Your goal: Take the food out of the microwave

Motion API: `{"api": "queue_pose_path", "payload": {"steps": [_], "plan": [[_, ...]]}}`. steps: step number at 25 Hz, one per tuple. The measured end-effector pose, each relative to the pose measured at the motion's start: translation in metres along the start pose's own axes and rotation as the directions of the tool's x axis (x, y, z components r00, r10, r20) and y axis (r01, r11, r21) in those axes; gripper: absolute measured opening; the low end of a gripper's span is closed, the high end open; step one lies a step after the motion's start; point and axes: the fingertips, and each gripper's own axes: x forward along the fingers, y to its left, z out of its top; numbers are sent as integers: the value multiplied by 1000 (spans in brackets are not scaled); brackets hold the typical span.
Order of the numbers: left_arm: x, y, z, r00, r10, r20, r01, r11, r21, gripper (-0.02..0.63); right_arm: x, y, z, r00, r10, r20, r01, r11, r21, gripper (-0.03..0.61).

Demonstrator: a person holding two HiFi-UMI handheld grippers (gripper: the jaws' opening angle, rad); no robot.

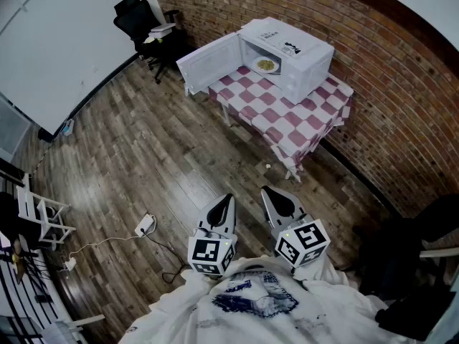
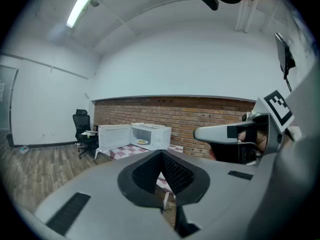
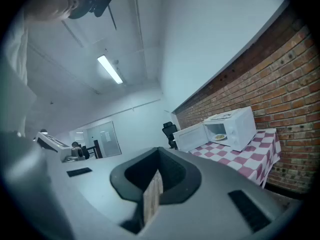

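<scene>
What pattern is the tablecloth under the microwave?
The tablecloth is pink-and-white checked; the head view shows it best.

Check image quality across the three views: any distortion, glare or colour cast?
Head view: strong fisheye bend, evenly lit, microwave sharp but small. Left gripper view: dark round vignette, ceiling light blown out. Right gripper view: bluish cast, scene tilted, same dark vignette.

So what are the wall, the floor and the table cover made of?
Wall: brick, matte red-brown, with mortar lines showing.
Floor: wood planks or wood-look laminate, slightly glossy; grain and plank seams show.
Table cover: probably cloth, pink-and-white checked, hanging in soft folds at the edge.
</scene>
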Motion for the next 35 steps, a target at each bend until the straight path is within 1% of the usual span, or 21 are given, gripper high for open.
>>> {"api": "queue_pose_path", "payload": {"steps": [5,10,15,19,22,25,28,35], "plan": [[-29,4,8,998,55,33,-55,998,13,8,-14,25,2,1000,22,4,-22,999,-24,14],[-39,4,1,997,80,23,-80,997,-7,8,-23,35,-5,999,46,-11,-46,999,-19,14],[-43,-10,-1,995,98,23,-98,995,-8,8,-34,35,-9,996,84,-12,-84,996,6,14],[-43,-18,-14,995,102,-4,-102,995,-18,8,-39,29,-19,995,96,-32,-95,995,34,15],[-41,-15,-12,994,109,-5,-109,994,-20,8,-38,25,-20,994,100,-38,-98,994,40,15],[-34,-9,-9,993,117,6,-117,993,-18,8,-29,21,-20,994,102,-42,-100,994,41,14],[-26,3,-13,993,121,-1,-121,992,-31,8,-15,20,-24,992,107,-60,-105,994,40,14],[8,52,-6,994,108,15,-107,994,-38,8,43,11,-28,993,85,-85,-82,996,29,15]]}}
